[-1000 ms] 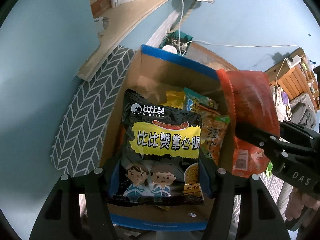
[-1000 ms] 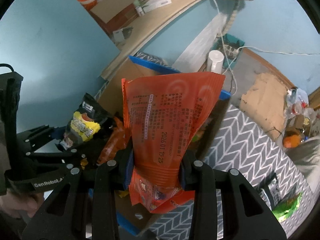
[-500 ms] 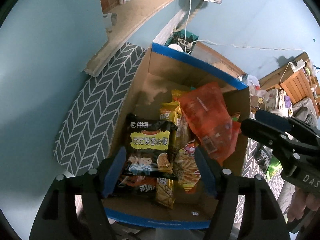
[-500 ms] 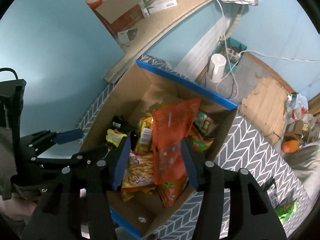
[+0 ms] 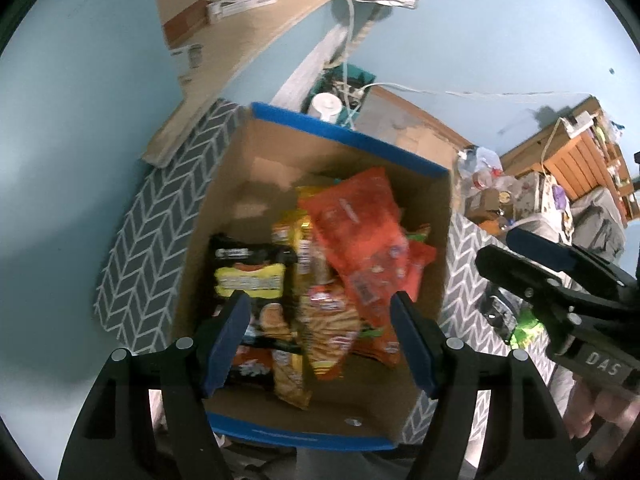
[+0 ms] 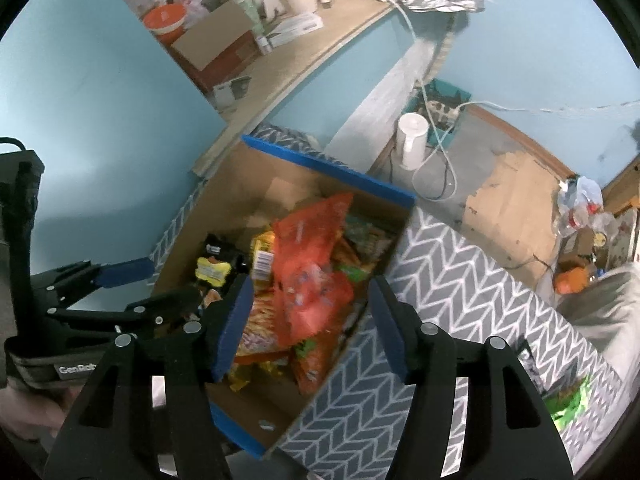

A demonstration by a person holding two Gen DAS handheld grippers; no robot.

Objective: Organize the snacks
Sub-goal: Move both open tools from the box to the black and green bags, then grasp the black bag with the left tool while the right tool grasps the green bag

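Note:
A cardboard box [image 5: 348, 136] with a blue rim holds several snack packets. A black noodle-snack bag [image 5: 248, 276] lies at its left side, and a red bag [image 5: 356, 232] lies on top of the pile. My left gripper [image 5: 320, 308] hovers open above the box, with nothing between its pads. In the right wrist view my right gripper [image 6: 311, 292] hangs over the same box [image 6: 328, 164]. Its jaws are opening and they grip nothing. The red bag [image 6: 308, 264] rests loose below them. Each gripper also shows at the edge of the other's view.
The box sits on a grey herringbone cloth [image 6: 460, 280]. A wooden shelf [image 6: 320, 40] with clutter runs behind it. On the floor beyond stand a white cylinder [image 6: 412, 140] and cables. A green packet [image 6: 568, 400] lies on the cloth at the right.
The left gripper let go of the black bag and the right let go of the red bag; both bags now lie in the box. Both grippers opened and pulled up.

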